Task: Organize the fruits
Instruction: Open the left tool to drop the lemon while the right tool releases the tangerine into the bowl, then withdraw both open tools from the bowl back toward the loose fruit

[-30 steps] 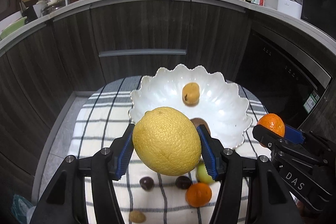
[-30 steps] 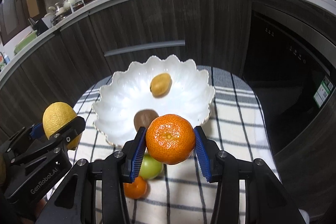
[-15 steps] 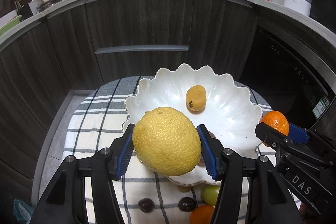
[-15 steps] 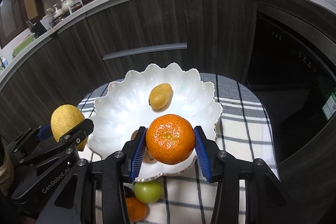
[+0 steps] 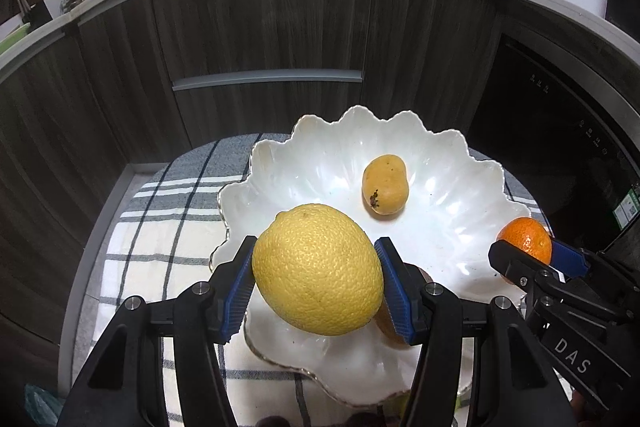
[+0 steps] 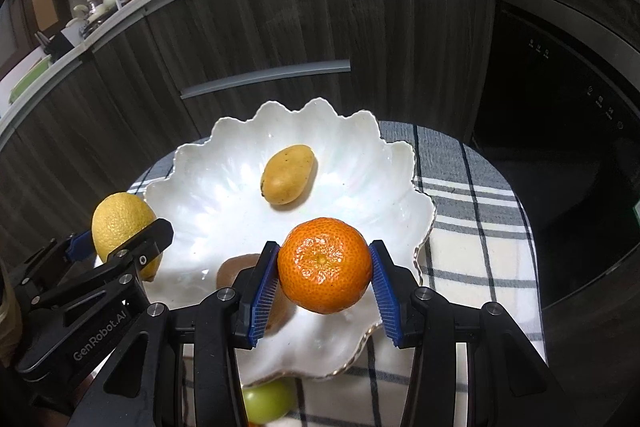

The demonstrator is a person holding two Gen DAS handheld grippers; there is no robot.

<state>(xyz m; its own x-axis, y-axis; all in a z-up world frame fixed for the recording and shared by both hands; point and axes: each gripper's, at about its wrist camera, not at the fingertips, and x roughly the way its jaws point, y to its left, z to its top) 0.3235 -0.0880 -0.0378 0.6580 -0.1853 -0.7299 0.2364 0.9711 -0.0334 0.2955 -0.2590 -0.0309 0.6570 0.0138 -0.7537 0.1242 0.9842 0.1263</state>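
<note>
My left gripper (image 5: 318, 285) is shut on a large yellow lemon (image 5: 318, 269) and holds it above the near left part of a white scalloped bowl (image 5: 440, 163). My right gripper (image 6: 324, 285) is shut on an orange mandarin (image 6: 325, 265) above the bowl's (image 6: 224, 187) near right part. A small yellow mango (image 5: 384, 189) lies in the bowl, and it also shows in the right wrist view (image 6: 287, 174). A brown kiwi (image 6: 236, 267) lies in the bowl, partly hidden behind my right fingers. The lemon (image 6: 120, 227) and the mandarin (image 5: 524, 241) each show in the other view.
The bowl stands on a checked cloth (image 6: 480, 211) on a small table. A green fruit (image 6: 266, 401) lies on the cloth in front of the bowl. Dark cabinets (image 5: 260, 27) and an oven front (image 6: 560, 99) stand behind. Dark small fruits peek at the left wrist view's bottom edge.
Both grippers have moved forward over the bowl with their fruits. The loose fruits on the cloth have slid out of view below.
</note>
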